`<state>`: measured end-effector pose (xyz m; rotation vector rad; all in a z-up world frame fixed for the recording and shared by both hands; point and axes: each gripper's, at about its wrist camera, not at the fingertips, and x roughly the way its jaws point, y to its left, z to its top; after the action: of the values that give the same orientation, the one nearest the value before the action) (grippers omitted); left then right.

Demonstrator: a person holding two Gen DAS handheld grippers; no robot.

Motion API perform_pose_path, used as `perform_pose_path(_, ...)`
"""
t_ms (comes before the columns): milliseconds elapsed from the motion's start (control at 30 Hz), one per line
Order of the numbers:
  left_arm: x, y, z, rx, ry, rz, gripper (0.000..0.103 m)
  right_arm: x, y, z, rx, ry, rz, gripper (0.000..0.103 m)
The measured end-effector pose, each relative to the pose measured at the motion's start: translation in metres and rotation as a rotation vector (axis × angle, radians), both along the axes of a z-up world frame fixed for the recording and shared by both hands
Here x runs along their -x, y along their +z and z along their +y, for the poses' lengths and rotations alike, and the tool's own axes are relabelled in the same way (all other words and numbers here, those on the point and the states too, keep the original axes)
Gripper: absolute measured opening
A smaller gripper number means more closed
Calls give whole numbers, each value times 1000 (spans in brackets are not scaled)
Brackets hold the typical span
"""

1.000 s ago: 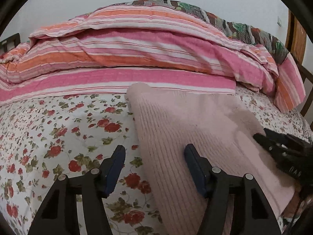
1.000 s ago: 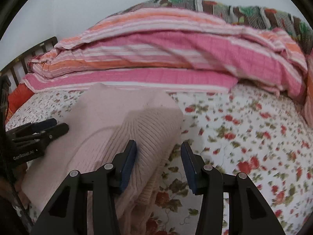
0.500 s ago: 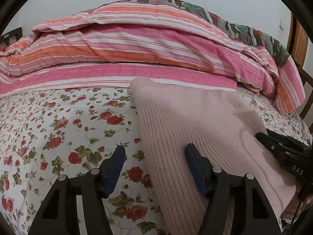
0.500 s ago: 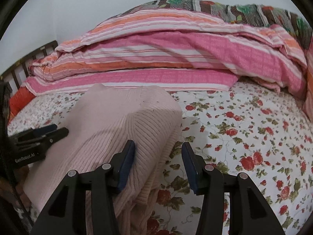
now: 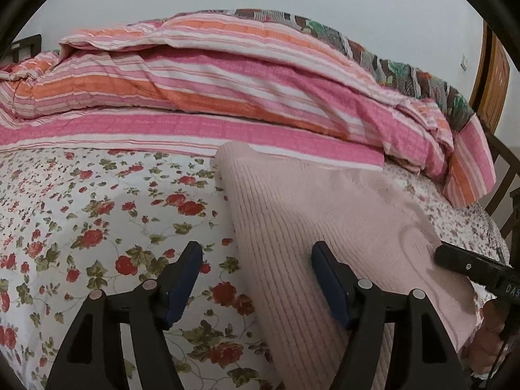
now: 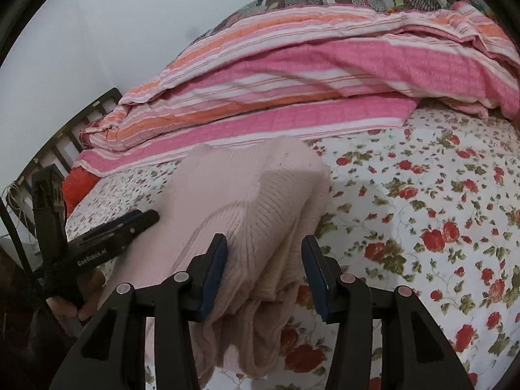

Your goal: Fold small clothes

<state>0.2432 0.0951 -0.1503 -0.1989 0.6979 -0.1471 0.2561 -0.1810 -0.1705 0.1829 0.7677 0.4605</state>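
Pale pink ribbed sweater (image 5: 312, 214), folded, lies on floral bedsheet (image 5: 97, 214) of the bed, far edge just in front of the striped pink/orange duvet (image 5: 227, 74) heaped along the back. L tool (image 5: 256, 279) has just been opening: jaws apart, straddling sweater's left edge w/ one finger over the knit, other over bare sheet, pads not pressing. R tool (image 6: 263, 273) jaws apart either side of the bunched near-right corner of the sweater; contact w/ left pad possible, hard to tell, looks unclamped.
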Motion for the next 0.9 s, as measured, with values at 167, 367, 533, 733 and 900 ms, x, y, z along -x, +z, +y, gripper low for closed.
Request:
perform_pose_path(167, 3, 3, 8, 37, 18, -13, 70, 4, 15, -19, -54, -30, -20, 48)
perform_pose_path(367, 4, 4, 11, 31, 38, -20, 70, 7, 17, -27, -113, 44, 30, 48)
perform_pose_path(533, 6, 5, 11, 29, 38, -32, 70, 17, 3, 0, -42, 161, 72, 48)
perform_pose_path(733, 4, 1, 7, 13, 27, -21, 70, 29, -8, 21, 60, 262, 68, 37)
perform_pose_path(900, 2, -2, 7, 31, 22, -14, 71, 39, -2, 18, 2, 343, 33, 28)
